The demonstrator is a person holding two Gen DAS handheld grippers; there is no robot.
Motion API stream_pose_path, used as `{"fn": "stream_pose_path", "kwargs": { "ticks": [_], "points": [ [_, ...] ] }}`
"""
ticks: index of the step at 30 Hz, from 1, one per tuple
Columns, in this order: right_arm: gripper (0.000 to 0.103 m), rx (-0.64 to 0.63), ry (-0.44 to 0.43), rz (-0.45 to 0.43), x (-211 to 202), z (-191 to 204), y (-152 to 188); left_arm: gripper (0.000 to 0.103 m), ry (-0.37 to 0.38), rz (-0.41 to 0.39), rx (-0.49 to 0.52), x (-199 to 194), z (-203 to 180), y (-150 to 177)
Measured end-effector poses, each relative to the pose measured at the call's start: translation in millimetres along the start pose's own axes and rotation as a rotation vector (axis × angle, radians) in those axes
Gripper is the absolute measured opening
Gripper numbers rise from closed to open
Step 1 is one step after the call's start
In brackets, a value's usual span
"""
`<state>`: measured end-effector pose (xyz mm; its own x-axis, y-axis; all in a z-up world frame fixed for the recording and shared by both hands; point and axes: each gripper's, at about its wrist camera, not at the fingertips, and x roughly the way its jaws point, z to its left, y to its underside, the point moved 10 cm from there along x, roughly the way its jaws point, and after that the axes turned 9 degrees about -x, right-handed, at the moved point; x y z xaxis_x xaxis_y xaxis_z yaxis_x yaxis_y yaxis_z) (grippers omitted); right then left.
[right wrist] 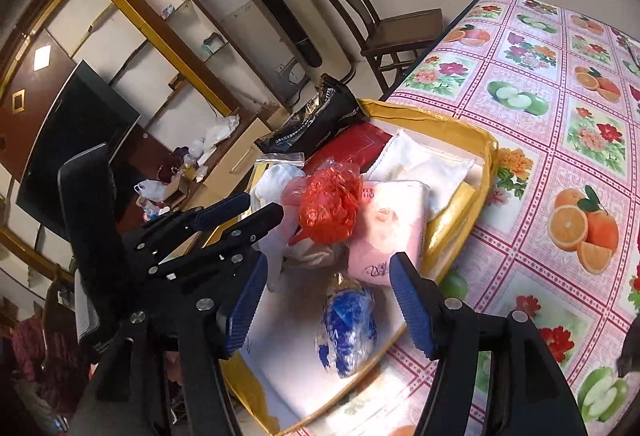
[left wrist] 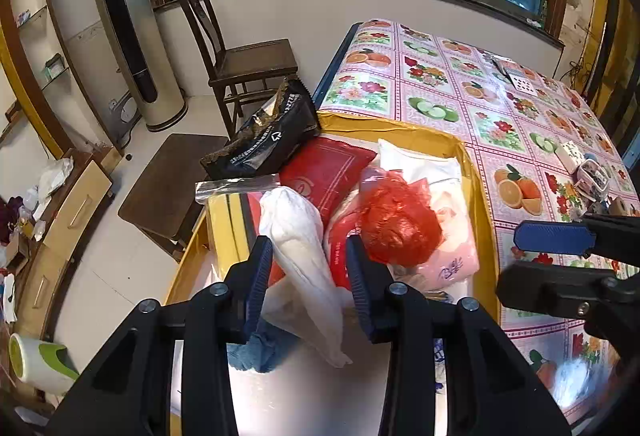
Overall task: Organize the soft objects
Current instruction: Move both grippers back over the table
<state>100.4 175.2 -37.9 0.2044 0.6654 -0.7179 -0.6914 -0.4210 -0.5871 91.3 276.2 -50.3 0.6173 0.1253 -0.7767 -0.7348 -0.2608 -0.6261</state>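
A shallow yellow-rimmed box (left wrist: 476,196) (right wrist: 489,152) on the table's corner holds several soft items. My left gripper (left wrist: 310,276) (right wrist: 264,205) is open, its fingers either side of a rolled white bag (left wrist: 296,248) (right wrist: 270,176). A blue cloth (left wrist: 256,352) lies under that roll. Beside it are a crumpled red plastic bag (left wrist: 396,228) (right wrist: 330,212), a pink bag (left wrist: 452,256) (right wrist: 384,236), a flat red packet (left wrist: 324,168) and a white folded cloth (left wrist: 420,160) (right wrist: 424,160). My right gripper (right wrist: 330,306) (left wrist: 532,260) is open above a blue-printed clear bag (right wrist: 348,328).
A black foil bag (left wrist: 268,132) (right wrist: 320,120) hangs over the box's far corner. The table wears a fruit-and-flower oilcloth (left wrist: 500,124) (right wrist: 560,96), with small boxes (left wrist: 588,172) at its right edge. A wooden chair (left wrist: 248,64), a low stool (left wrist: 168,184) and a tower air conditioner (left wrist: 128,28) stand beyond.
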Motion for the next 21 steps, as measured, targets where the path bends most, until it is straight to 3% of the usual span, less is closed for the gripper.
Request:
{"fn": "stream_pose_path", "kwargs": {
  "ticks": [3,6,8,9,21],
  "points": [
    [0.068,0.031,-0.021,-0.044,-27,-8,14,0.036,0.000,-0.029,0.002,-7,-14,2],
    [0.071,0.037,0.001,-0.096,-55,-19,28,0.039,-0.049,-0.094,0.015,-17,-30,1],
    [0.076,0.039,0.031,-0.112,-74,-29,41,0.070,-0.048,-0.121,0.007,-24,-45,1],
    [0.077,0.049,0.038,-0.122,-82,-34,47,0.075,-0.034,-0.130,0.006,-26,-54,1],
    [0.079,0.208,0.191,-0.219,-188,-135,121,0.076,0.042,-0.192,0.153,-42,-189,9]
  ]
}}
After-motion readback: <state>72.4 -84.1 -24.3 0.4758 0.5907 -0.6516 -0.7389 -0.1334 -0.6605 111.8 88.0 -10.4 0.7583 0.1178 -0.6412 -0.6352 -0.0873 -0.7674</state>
